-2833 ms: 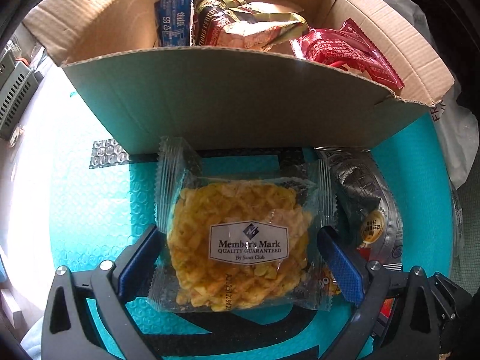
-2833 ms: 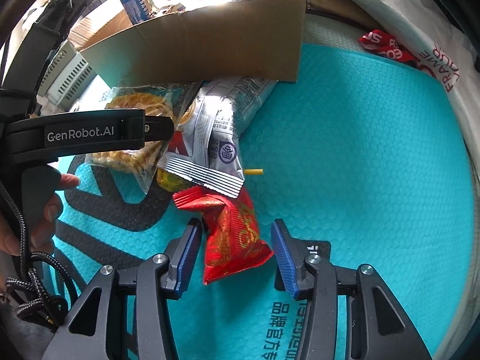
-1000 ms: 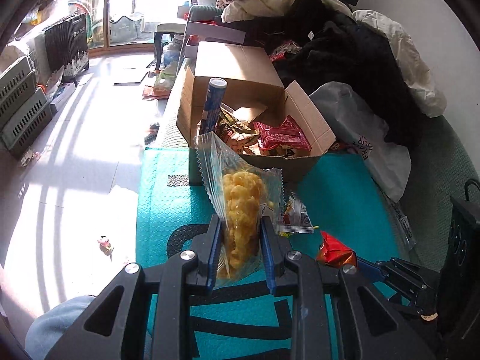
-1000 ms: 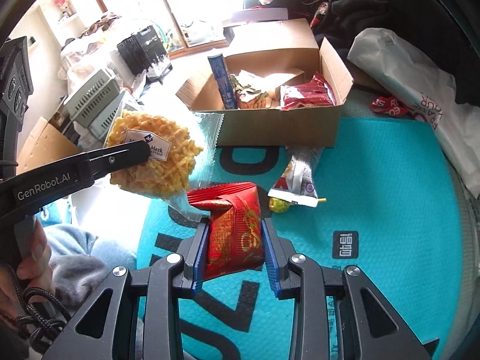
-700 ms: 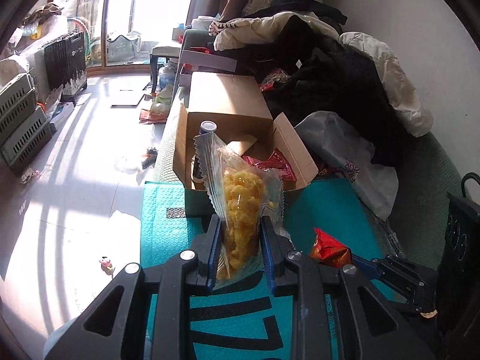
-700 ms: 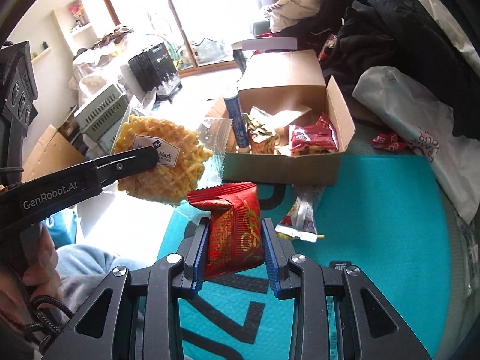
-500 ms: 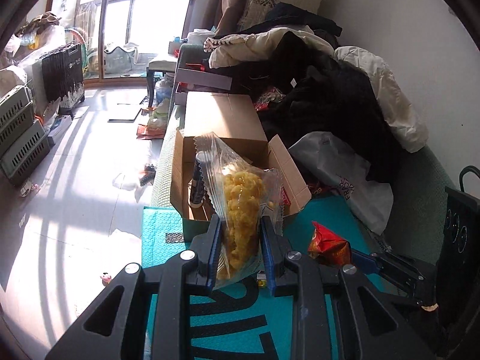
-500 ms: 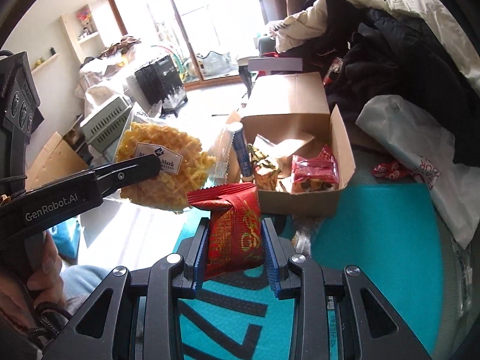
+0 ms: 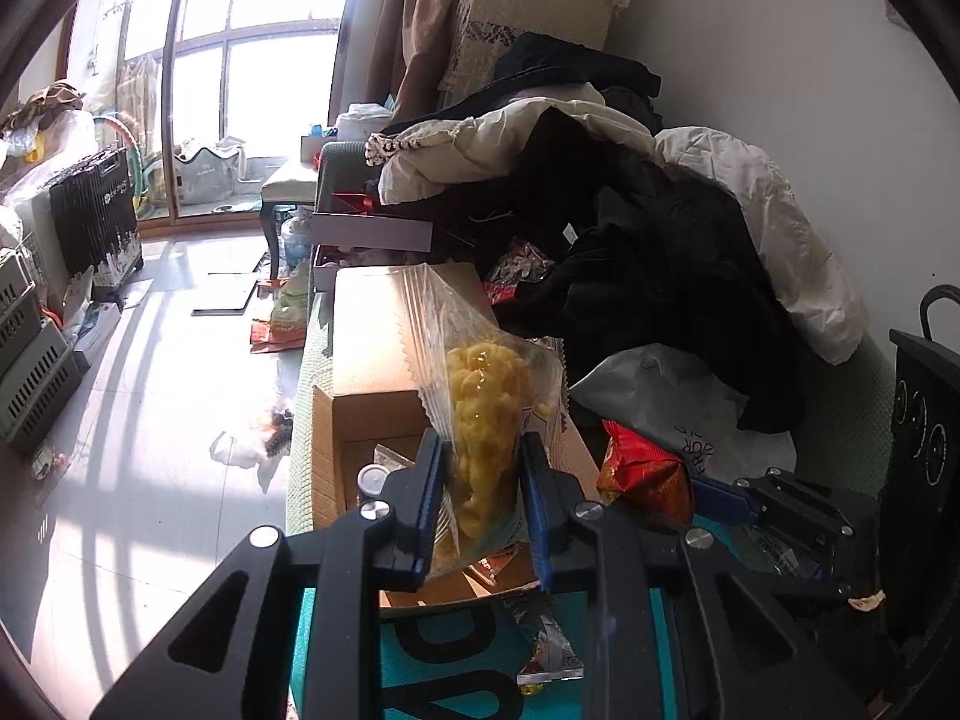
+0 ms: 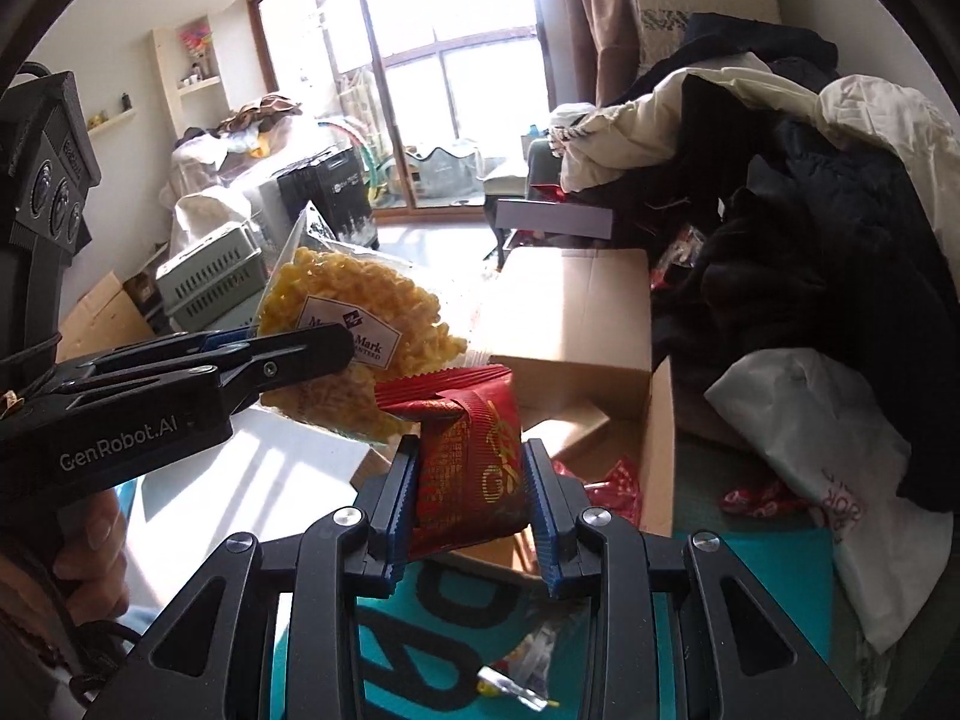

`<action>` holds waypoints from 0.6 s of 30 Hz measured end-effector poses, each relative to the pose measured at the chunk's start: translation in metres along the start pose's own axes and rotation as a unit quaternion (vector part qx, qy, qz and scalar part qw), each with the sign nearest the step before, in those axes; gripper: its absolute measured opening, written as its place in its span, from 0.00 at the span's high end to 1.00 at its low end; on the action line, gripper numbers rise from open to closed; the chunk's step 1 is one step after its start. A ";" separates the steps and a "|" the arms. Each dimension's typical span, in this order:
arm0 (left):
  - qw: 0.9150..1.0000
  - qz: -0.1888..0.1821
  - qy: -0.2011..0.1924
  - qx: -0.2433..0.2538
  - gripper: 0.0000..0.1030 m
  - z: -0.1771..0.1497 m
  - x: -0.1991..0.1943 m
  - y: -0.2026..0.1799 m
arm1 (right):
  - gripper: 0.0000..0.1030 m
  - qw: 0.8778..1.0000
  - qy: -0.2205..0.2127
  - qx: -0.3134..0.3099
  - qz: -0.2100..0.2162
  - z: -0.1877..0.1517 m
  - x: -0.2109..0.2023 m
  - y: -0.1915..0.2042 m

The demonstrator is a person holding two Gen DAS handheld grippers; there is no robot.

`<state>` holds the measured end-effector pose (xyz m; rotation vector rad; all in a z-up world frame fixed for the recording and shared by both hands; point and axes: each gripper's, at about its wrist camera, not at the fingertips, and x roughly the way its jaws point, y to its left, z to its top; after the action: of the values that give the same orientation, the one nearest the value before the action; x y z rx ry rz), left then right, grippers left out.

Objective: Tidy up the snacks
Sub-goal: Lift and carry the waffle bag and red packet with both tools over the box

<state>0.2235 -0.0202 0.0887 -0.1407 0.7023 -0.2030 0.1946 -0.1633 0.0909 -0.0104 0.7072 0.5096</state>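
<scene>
My left gripper (image 9: pixel 480 480) is shut on a clear bag of yellow waffle crisps (image 9: pixel 486 414), held upright in the air in front of the open cardboard box (image 9: pixel 372 372). The same bag (image 10: pixel 354 330) and left gripper (image 10: pixel 312 354) show at the left of the right wrist view. My right gripper (image 10: pixel 471 492) is shut on a red snack packet (image 10: pixel 474 456), held above the near edge of the box (image 10: pixel 576 324). The red packet also shows in the left wrist view (image 9: pixel 645 471). Red packets (image 10: pixel 612 480) lie inside the box.
The box stands on a teal mat (image 9: pixel 456 660). A silver snack packet (image 9: pixel 552 654) lies on the mat below the grippers. A white plastic bag (image 10: pixel 840 480) and a pile of dark clothes (image 9: pixel 660 252) sit to the right. Crates (image 9: pixel 30 360) stand on the floor at left.
Both grippers have risen and moved toward the box with their snacks held. The box is now closer and lower in both views.
</scene>
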 end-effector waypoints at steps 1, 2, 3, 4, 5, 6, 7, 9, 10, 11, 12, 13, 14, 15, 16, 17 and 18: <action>1.000 -0.001 0.000 0.002 0.77 0.004 0.007 0.000 | 0.68 1.000 0.000 0.000 -0.001 0.005 0.004 -0.004; 1.000 -0.001 0.001 0.002 0.77 0.008 0.013 0.001 | 0.68 1.000 0.001 0.001 -0.002 0.009 0.008 -0.008; 1.000 -0.001 0.001 0.001 0.77 0.011 0.020 0.003 | 0.68 1.000 0.002 0.002 -0.003 0.013 0.013 -0.012; 1.000 -0.002 0.001 -0.001 0.77 0.015 0.027 0.004 | 0.68 1.000 0.002 0.002 -0.004 0.017 0.018 -0.015; 1.000 -0.004 0.003 -0.003 0.77 0.018 0.034 0.005 | 0.68 1.000 0.003 0.000 -0.006 0.020 0.022 -0.018; 1.000 -0.004 0.005 -0.005 0.77 0.021 0.041 0.007 | 0.68 1.000 0.004 -0.001 -0.010 0.023 0.028 -0.022; 1.000 -0.004 0.007 -0.007 0.77 0.025 0.049 0.007 | 0.68 1.000 0.004 -0.003 -0.014 0.026 0.033 -0.025; 1.000 -0.001 0.012 -0.004 0.77 0.029 0.064 0.009 | 0.68 1.000 0.008 -0.006 -0.021 0.031 0.045 -0.031; 1.000 0.000 0.015 0.000 0.77 0.031 0.071 0.009 | 0.68 1.000 0.010 -0.006 -0.023 0.032 0.050 -0.034; 1.000 0.003 0.018 0.005 0.77 0.032 0.077 0.010 | 0.68 1.000 0.011 -0.006 -0.022 0.034 0.056 -0.037; 1.000 0.008 0.021 0.011 0.77 0.031 0.084 0.011 | 0.68 1.000 0.015 -0.005 -0.022 0.034 0.062 -0.039; 0.999 0.013 0.025 0.014 0.77 0.031 0.090 0.012 | 0.68 1.000 0.018 -0.005 -0.023 0.035 0.068 -0.042; 0.999 0.018 0.030 0.016 0.77 0.031 0.095 0.013 | 0.68 0.999 0.020 -0.006 -0.025 0.036 0.074 -0.044; 0.999 0.021 0.036 0.018 0.77 0.030 0.102 0.015 | 0.68 0.999 0.024 -0.006 -0.028 0.035 0.081 -0.047; 0.999 0.024 0.040 0.019 0.77 0.029 0.107 0.016 | 0.68 0.999 0.029 -0.003 -0.029 0.036 0.088 -0.050; 0.998 0.027 0.044 0.023 0.77 0.027 0.112 0.017 | 0.68 0.999 0.033 -0.002 -0.029 0.035 0.094 -0.052; 0.998 0.032 0.048 0.027 0.77 0.025 0.117 0.018 | 0.68 0.999 0.039 0.000 -0.030 0.034 0.100 -0.054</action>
<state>0.3294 -0.0285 0.0312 -0.0573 0.7947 -0.1674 0.3042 -0.1599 0.0462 -0.0511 0.7816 0.4541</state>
